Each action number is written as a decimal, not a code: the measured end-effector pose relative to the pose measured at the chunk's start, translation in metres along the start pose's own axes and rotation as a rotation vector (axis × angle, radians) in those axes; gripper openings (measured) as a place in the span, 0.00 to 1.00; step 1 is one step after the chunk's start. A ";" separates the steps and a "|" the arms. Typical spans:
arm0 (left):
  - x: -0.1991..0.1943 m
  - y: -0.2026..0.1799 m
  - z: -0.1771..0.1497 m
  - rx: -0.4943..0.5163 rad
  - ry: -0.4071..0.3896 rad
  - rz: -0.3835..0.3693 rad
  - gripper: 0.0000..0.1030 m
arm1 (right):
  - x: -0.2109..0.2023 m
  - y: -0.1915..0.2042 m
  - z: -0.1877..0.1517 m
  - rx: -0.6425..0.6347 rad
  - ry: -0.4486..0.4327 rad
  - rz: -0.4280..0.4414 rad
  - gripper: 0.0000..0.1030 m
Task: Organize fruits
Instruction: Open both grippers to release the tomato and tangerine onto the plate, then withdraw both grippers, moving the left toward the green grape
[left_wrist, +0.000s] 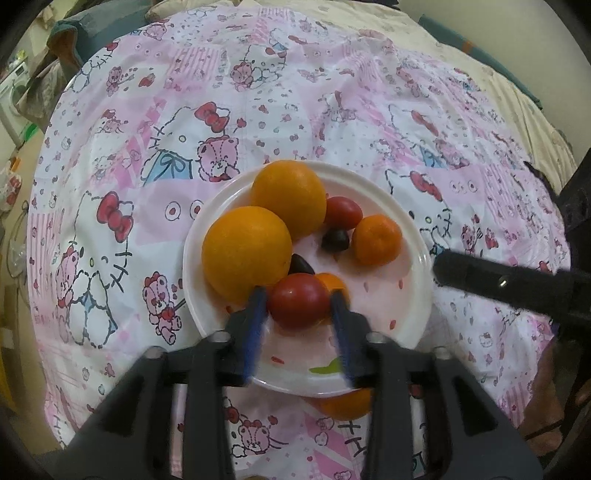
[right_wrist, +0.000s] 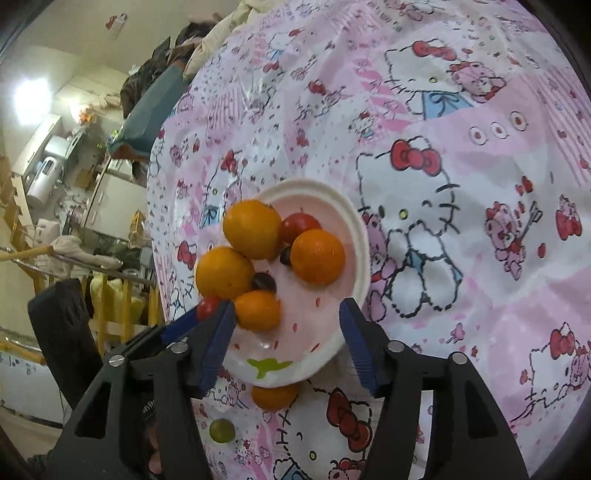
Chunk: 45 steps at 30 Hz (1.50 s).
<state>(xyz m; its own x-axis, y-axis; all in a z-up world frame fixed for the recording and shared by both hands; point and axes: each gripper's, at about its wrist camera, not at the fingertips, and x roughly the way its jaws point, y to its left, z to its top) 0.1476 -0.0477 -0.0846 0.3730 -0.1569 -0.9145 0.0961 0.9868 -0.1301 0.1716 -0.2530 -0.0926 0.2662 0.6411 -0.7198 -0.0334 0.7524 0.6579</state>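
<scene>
**Red tomato gripped over the plate**

Red tomato (left_wrist: 298, 301) is clamped between the blue pads of the left gripper (left_wrist: 299, 300), above the near part of the plate (left_wrist: 413, 295). On the plate, two oranges (left_wrist: 246, 254), a mandarin (left_wrist: 377, 240), another tomato (left_wrist: 343, 213) and dark grapes (left_wrist: 335, 240) are seen. The right gripper (right_wrist: 286, 334) is held spread wide and empty over the plate's near rim. Off the plate, at its near edge, a small orange (right_wrist: 274, 396) and a green grape (right_wrist: 222, 430) are left on the cloth (right_wrist: 461, 258).

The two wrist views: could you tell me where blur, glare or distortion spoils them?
Left wrist view: the fisheye bends the tablecloth into a dome, and the left gripper around the tomato looks smeared. Right wrist view: a lamp blows out white.
</scene>
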 end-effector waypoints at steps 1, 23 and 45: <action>-0.002 0.000 -0.001 -0.001 -0.010 0.011 0.71 | -0.001 -0.002 0.001 0.008 -0.002 0.003 0.62; -0.027 0.008 -0.002 -0.023 -0.100 0.024 0.88 | -0.012 -0.002 -0.001 -0.002 -0.031 -0.018 0.69; -0.076 0.040 -0.041 -0.045 -0.123 0.061 0.88 | -0.037 0.011 -0.044 -0.041 -0.023 -0.032 0.69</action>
<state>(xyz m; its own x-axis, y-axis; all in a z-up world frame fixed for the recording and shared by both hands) 0.0854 0.0049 -0.0363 0.4870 -0.0972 -0.8680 0.0290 0.9950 -0.0952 0.1188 -0.2620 -0.0683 0.2901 0.6134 -0.7346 -0.0641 0.7783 0.6246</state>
